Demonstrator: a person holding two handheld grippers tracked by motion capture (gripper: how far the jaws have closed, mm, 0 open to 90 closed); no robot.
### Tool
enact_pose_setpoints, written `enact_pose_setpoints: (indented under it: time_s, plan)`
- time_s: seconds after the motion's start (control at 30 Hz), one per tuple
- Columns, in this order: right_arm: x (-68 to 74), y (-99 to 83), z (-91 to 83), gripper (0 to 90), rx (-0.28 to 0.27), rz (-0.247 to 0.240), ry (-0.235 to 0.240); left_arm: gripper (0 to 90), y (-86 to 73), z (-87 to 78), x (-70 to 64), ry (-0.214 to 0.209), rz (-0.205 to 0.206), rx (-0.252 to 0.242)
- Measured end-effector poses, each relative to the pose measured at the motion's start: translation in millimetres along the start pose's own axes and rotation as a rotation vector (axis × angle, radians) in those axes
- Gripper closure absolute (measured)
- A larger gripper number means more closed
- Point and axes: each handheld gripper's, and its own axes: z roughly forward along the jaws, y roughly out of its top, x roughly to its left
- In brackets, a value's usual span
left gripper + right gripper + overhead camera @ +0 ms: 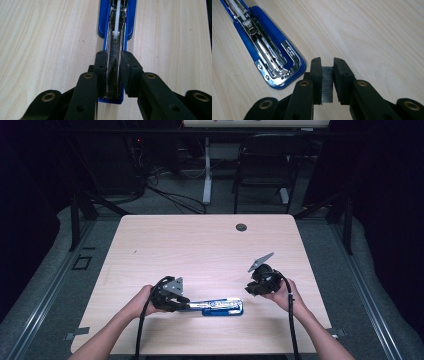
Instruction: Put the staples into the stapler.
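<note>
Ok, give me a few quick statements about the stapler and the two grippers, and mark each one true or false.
1. The left gripper is clamped on the open stapler. True.
2. The right gripper is empty. False: it holds a strip of staples between its jaws.
3. The stapler's base is red. False: it is blue.
4. The stapler lies on the table, near the person's edge. True.
5. The right gripper is touching the stapler. False: in the right gripper view it stands apart from the stapler's end.
</note>
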Motion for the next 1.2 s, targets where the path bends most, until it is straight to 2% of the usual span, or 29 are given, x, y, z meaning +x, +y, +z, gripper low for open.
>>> enact_pose_setpoints:
  time_s: [0.53, 0.67, 0.73, 1.0, 1.2]
  plan:
    - [9.0, 28.1, 12.3, 78.6, -0.036, -0.048, 0.054, 76.0, -0.7, 1.1, 0.2, 0.010, -0.005, -0.013]
    - [10.1, 31.2, 12.1, 78.6, -0.044, -0.067, 0.067, 76.1, -0.4, 1.0, -0.2, 0.011, 0.005, -0.014]
    - [13.2, 32.8, 12.8, 78.6, -0.058, -0.073, 0.083, 76.0, 0.4, 0.6, 0.6, -0.006, 0.006, -0.007]
    - [22.6, 36.1, 10.3, 78.6, -0.076, -0.108, 0.112, 76.1, 0.3, 1.7, 0.5, 0.006, -0.002, -0.016]
    - [31.4, 38.6, 10.2, 78.6, -0.079, -0.140, 0.155, 76.0, 2.0, 1.0, 1.4, -0.005, 0.005, 0.001]
